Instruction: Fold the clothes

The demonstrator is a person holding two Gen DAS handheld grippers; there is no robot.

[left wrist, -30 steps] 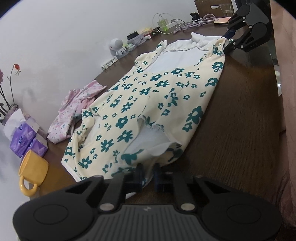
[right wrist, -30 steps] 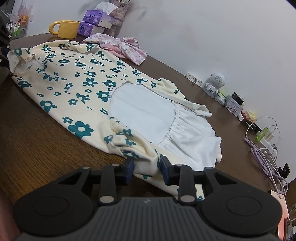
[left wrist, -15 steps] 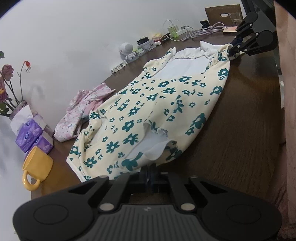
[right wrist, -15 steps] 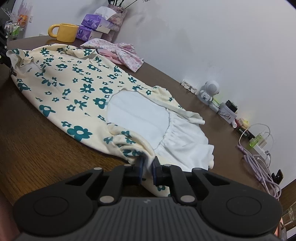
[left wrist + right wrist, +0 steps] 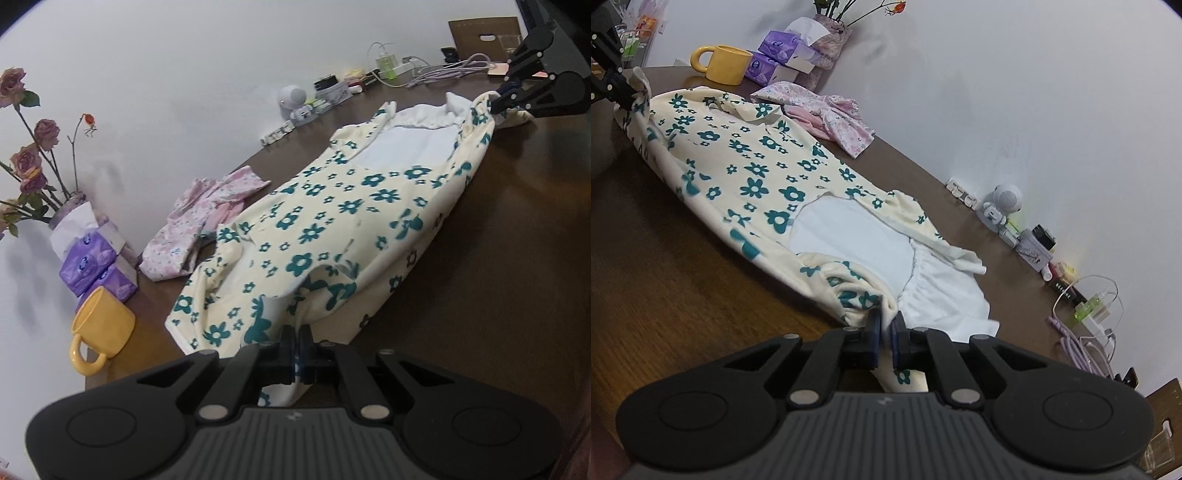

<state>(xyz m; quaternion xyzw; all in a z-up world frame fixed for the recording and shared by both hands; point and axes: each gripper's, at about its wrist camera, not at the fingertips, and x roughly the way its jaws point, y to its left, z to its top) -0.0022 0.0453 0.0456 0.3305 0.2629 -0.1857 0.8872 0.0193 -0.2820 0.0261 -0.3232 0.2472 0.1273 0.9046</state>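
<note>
A cream garment with teal flowers and a white lining (image 5: 351,206) lies stretched along the dark wooden table (image 5: 498,277). In the left wrist view my left gripper (image 5: 296,334) is shut on the garment's near edge, and cloth hangs below the pads. At the far end my right gripper (image 5: 496,98) pinches the other edge. In the right wrist view the right gripper (image 5: 885,321) has its jaws closing tight on a bunched fold of the same garment (image 5: 746,173). There the left gripper (image 5: 624,94) grips the far corner. Both held edges are raised off the table.
A pink patterned garment (image 5: 207,218) lies beside the floral one, towards the wall. A yellow mug (image 5: 101,328), purple tissue packs (image 5: 92,266) and a vase of flowers (image 5: 70,210) stand at one end. A small white robot figure (image 5: 1001,203), small boxes and cables (image 5: 1086,350) line the wall.
Both grippers have closed on the garment's near edge, one at each end. The pinched edges have come up off the table, and the cloth is pulled tauter between them.
</note>
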